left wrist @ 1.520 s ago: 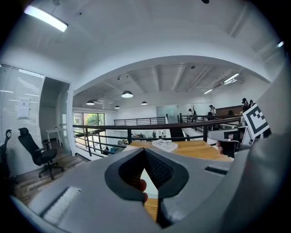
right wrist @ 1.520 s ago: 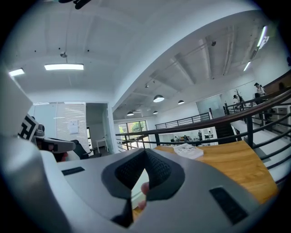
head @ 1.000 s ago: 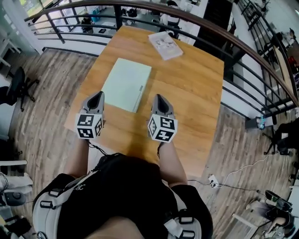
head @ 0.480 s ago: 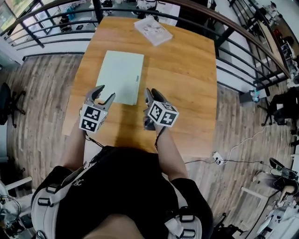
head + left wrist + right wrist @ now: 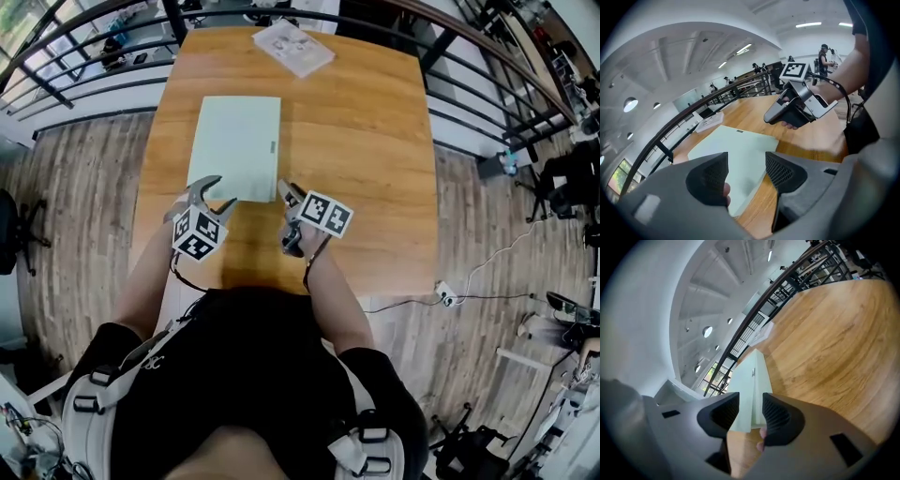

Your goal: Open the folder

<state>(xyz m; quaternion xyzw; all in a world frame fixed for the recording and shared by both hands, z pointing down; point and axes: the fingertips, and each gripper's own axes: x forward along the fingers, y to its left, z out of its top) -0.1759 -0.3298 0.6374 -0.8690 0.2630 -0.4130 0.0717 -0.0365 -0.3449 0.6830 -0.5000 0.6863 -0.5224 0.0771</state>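
Observation:
The pale green folder (image 5: 236,145) lies shut and flat on the wooden table (image 5: 375,159). My left gripper (image 5: 217,192) hovers at the folder's near left corner. Its jaws have just been opening and stand open, with nothing pressed between them. In the left gripper view the folder (image 5: 736,150) shows just past the gap of the left gripper (image 5: 746,171). My right gripper (image 5: 289,193) is at the folder's near right corner, rolled on its side. Its jaws have also just been opening and hold nothing. Past the right gripper (image 5: 751,414), the folder's right edge (image 5: 752,376) is in line with the gap.
A white booklet (image 5: 292,47) lies at the table's far edge. A dark metal railing (image 5: 112,66) runs behind and to the right of the table. Wooden floor surrounds it, with cables and a power strip (image 5: 445,298) at the right. The person's body is at the near edge.
Both grippers have come down and forward to the folder's near edge and rolled. Their jaws went from shut to open. The folder has not moved.

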